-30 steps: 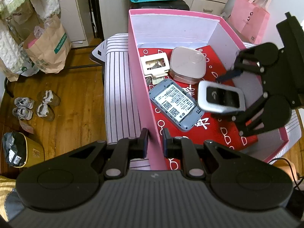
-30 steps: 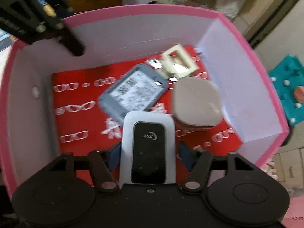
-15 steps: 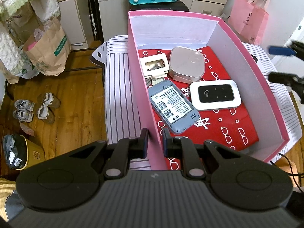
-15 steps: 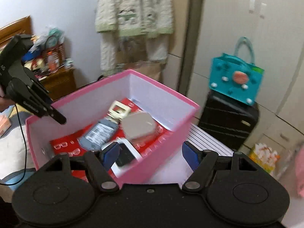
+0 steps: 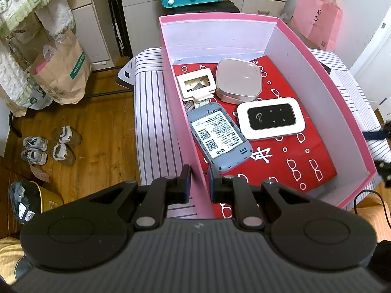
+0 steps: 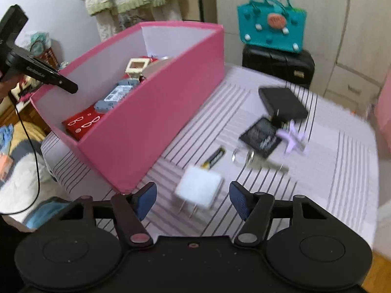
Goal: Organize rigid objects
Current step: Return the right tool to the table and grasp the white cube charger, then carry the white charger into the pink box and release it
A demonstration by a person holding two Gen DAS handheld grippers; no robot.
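My left gripper [image 5: 199, 186] is shut on the near left wall of the pink box [image 5: 168, 102]. Inside, on a red sheet [image 5: 293, 161], lie a white-and-black pocket router [image 5: 271, 118], a blue-grey device [image 5: 218, 138] with its label up, a beige rounded case [image 5: 238, 80] and a cream frame [image 5: 196, 85]. Outside the box, my right gripper [image 6: 193, 199] hangs over the striped tabletop [image 6: 330, 183], its jaws closing. A white plug charger [image 6: 199, 190] lies between its blue pads [image 6: 146, 197], and neither pad touches it.
Beyond the charger lie a battery [image 6: 213, 157], a black card pack [image 6: 260, 136], a lilac clip [image 6: 293, 138] and a black box [image 6: 282, 102]. A teal bag [image 6: 271, 28] sits on a black suitcase [image 6: 278, 64]. Paper bags and shoes [image 5: 48, 146] stand on the wood floor.
The right gripper let go of the white router in the box, pulled out to the right and rolled. It now hangs over the charger on the table. The left gripper kept its hold.
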